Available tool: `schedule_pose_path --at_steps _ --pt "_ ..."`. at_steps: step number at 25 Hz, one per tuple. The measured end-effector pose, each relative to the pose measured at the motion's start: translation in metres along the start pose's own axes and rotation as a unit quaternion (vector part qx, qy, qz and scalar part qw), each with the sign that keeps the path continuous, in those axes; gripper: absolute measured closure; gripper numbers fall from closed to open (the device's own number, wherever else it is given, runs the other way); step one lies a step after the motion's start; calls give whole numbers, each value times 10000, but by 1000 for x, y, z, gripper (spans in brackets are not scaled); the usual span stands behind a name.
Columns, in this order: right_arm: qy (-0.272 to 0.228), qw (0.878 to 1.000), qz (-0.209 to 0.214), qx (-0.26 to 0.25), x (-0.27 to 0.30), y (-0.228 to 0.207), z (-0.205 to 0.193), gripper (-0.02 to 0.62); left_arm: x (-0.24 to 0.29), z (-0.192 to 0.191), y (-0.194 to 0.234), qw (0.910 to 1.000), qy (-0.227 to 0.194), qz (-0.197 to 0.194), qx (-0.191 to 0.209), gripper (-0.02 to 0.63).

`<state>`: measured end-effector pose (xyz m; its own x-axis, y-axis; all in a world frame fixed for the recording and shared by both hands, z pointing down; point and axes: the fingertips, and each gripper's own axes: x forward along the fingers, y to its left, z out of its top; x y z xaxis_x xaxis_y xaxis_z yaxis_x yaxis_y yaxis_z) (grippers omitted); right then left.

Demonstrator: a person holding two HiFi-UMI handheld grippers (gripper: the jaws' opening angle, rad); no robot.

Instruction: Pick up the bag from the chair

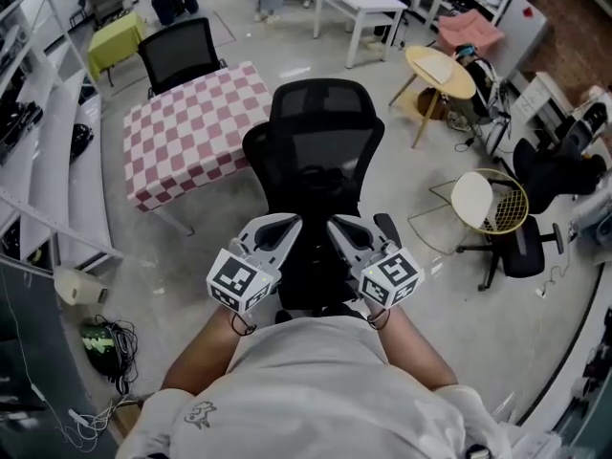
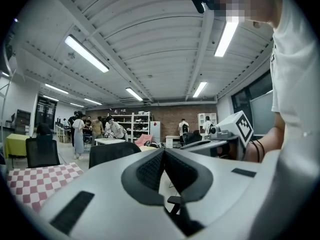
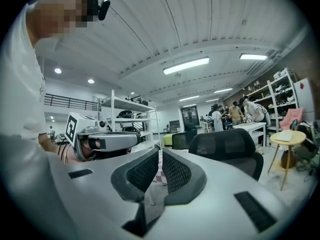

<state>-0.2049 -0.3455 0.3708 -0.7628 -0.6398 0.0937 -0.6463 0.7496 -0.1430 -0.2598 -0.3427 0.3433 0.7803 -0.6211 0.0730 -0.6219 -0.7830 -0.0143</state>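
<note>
Black mesh office chair (image 1: 320, 151) noted upright, viewed from behind; headrest on top, backrest turned toward camera. Seat mostly hidden behind backrest. Bag cannot be made out.

Occluded and cropped regions.
Chair seat (image 1: 313, 277) mostly hidden behind left gripper (image 1: 285, 224) and right gripper (image 1: 340, 226); shelving (image 1: 46, 165) cut by left edge.

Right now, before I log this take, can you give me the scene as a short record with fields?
chair: black office chair, directly ahead of the person
bag: not made out; the seat is dark and mostly hidden behind the grippers
left gripper: tongs together, empty
right gripper: tongs all but together, empty
behind chair: checked table, to the left
</note>
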Motion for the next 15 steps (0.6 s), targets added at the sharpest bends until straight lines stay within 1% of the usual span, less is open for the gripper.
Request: schedule_pose_path --at_steps 4,8,15 --pt "82 9999 -117 -7 3 2 -6 560 -1 -13 2 9998 39 -114 -150 594" --pt "141 9996 -220 111 5 -10 -16 560 5 -24 6 9995 126 -140 -249 594" --pt "274 9987 -228 363 18 -49 -38 560 24 -43 34 9990 300 56 -338 594"
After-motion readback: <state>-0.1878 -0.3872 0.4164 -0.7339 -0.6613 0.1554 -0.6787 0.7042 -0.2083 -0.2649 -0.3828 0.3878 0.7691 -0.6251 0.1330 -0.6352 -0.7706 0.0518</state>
